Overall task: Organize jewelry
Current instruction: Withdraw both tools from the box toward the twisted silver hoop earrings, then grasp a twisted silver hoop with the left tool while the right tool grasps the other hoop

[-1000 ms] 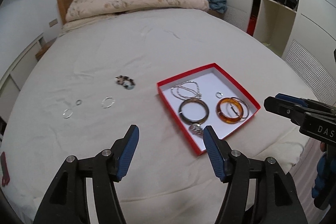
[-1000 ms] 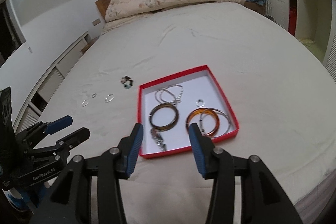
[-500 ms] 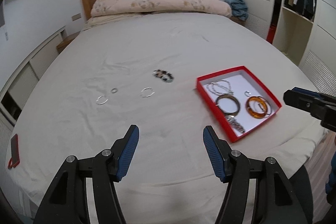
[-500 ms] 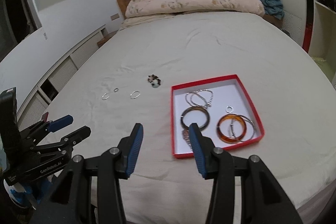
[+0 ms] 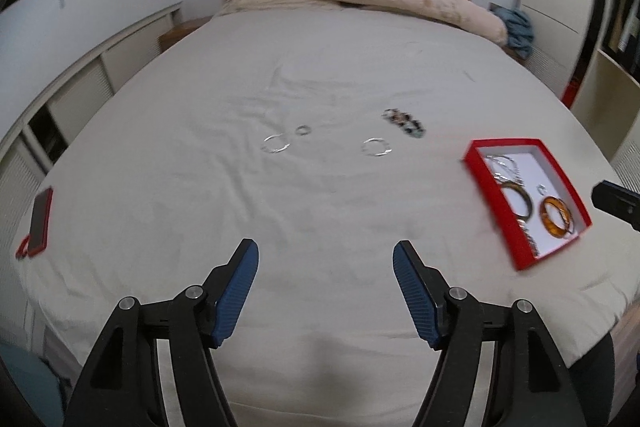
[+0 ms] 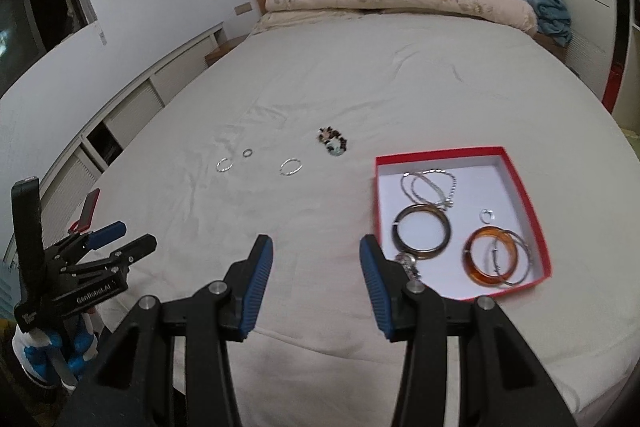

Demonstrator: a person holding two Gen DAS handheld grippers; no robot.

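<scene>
Still to gather from the bed [image 6: 360,87]: a silver ring [image 6: 291,167], a thin open hoop [image 6: 224,165], a tiny dark ring [image 6: 247,152] and a beaded bracelet [image 6: 333,141], all loose on the sheet, apart from one another and to the left of the red box [image 6: 440,151]. Already inside that box: an amber bangle [image 6: 486,261], a dark bangle [image 6: 422,231], a silver chain [image 6: 430,183] and one small ring. Judging by looks: light, stiff wire for the three rings, lying flat, likely to slip or sink into the soft sheet, so best pinched across the rim with one pad inside the loop and one outside, pressing slightly into the bedding. Softer and bulkier for the bracelet, limp rather than rigid, easiest taken across the bunched middle. Nothing held in the left tool [image 5: 325,247], jaws opening with only bare sheet between them; nothing in the right tool [image 6: 316,243] either, pads parted to a moderate gap beside the near-left corner of the box. Compared with a second ago: box no longer framed between the left pads but swung to the right edge of that view, loose rings now ahead, left gap wider; right gap unchanged, box shifted rightward in its view.
</scene>
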